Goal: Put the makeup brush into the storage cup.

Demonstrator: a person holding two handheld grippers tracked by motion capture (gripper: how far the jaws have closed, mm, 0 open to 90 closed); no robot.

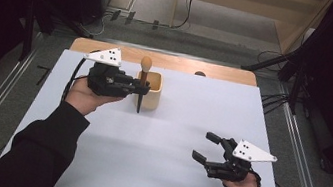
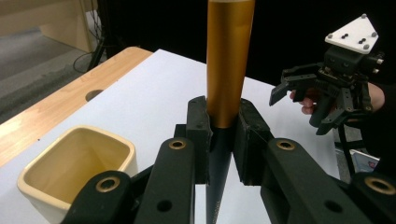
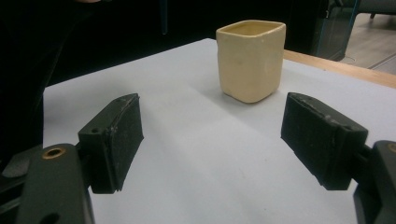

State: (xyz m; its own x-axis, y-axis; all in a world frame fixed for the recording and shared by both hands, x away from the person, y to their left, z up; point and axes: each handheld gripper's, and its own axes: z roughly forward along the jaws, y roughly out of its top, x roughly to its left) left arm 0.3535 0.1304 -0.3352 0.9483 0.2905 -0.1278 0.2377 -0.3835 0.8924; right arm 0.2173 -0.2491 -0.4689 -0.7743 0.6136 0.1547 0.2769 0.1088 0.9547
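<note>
Holding a slender tool with a rounded wooden handle and a dark tapered lower part [image 1: 143, 82] upright, the left gripper [image 1: 136, 86] sits at the far left of the white-covered worktop [image 1: 167, 139], carried in the person's left hand [image 1: 84, 94]. Its fingers [image 2: 200, 135] are pinching the tool at the junction where the golden-brown handle [image 2: 229, 60] meets the dark tapered section, one pad pressed on each side. In the high view the tool's dark tip points down, clear of the surface, in front of the near left side of a cream square-sided ceramic cup [image 1: 153, 91]; its knob rises above the cup's rim. In the left gripper view the cup [image 2: 77, 165] stands upright and empty, below and to the left of the fingers, not touching the tool. The right gripper [image 1: 205, 148] rests low at the near right of the worktop, well apart from the cup, held in the right hand [image 1: 241, 185]. Its fingers [image 3: 114, 140] are spread wide with nothing between them, and they face the cup [image 3: 251, 58] across bare white surface. A bare wooden strip [image 1: 179, 64] of the table shows beyond the white cover.
</note>
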